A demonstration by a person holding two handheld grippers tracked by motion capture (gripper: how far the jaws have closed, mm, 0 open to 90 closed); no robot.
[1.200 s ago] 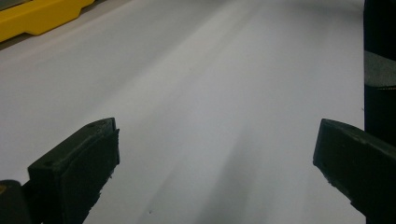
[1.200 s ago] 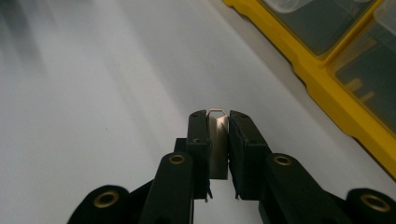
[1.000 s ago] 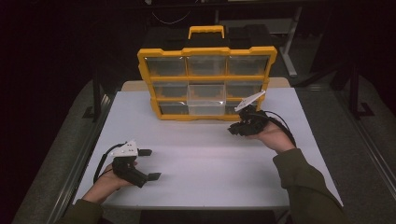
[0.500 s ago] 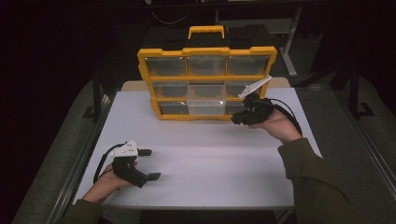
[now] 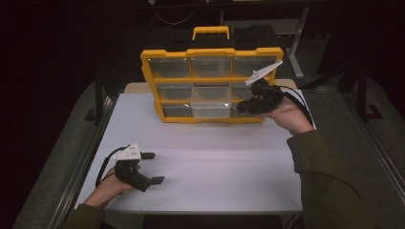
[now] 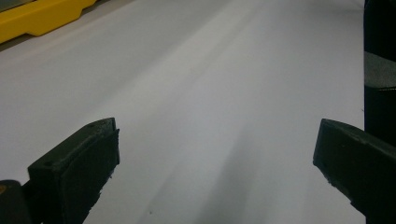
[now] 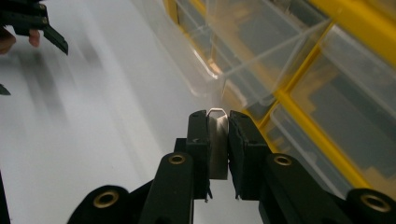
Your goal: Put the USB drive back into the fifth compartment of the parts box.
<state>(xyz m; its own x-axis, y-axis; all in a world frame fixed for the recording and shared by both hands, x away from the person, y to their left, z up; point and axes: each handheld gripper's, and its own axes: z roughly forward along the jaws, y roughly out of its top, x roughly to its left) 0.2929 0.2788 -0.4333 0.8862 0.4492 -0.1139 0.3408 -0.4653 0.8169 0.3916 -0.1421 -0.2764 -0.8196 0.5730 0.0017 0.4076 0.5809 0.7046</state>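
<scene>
Your right tool (image 7: 217, 133): pinching a thin clear plastic tab (image 7: 217, 140) at the yellow-framed compartment organizer (image 5: 210, 78) | your left tool (image 5: 152, 168): spread wide over matte white tabletop (image 5: 215, 162)

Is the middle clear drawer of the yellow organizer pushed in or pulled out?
Pulled out: the clear plastic middle drawer juts forward from the yellow organizer case, past the neighbouring drawer fronts.

Worktop (image 5: 215, 157): white, mostly bare.
Organizer (image 5: 210, 86): yellow, clear drawers, upright at the far edge; middle drawer (image 5: 210, 101) pulled out.
Right tool (image 5: 244, 106): at the organizer's lower right drawers; grip state unclear.
Left tool (image 5: 152, 168): near the near-left corner, jaws spread, nothing between them.
</scene>
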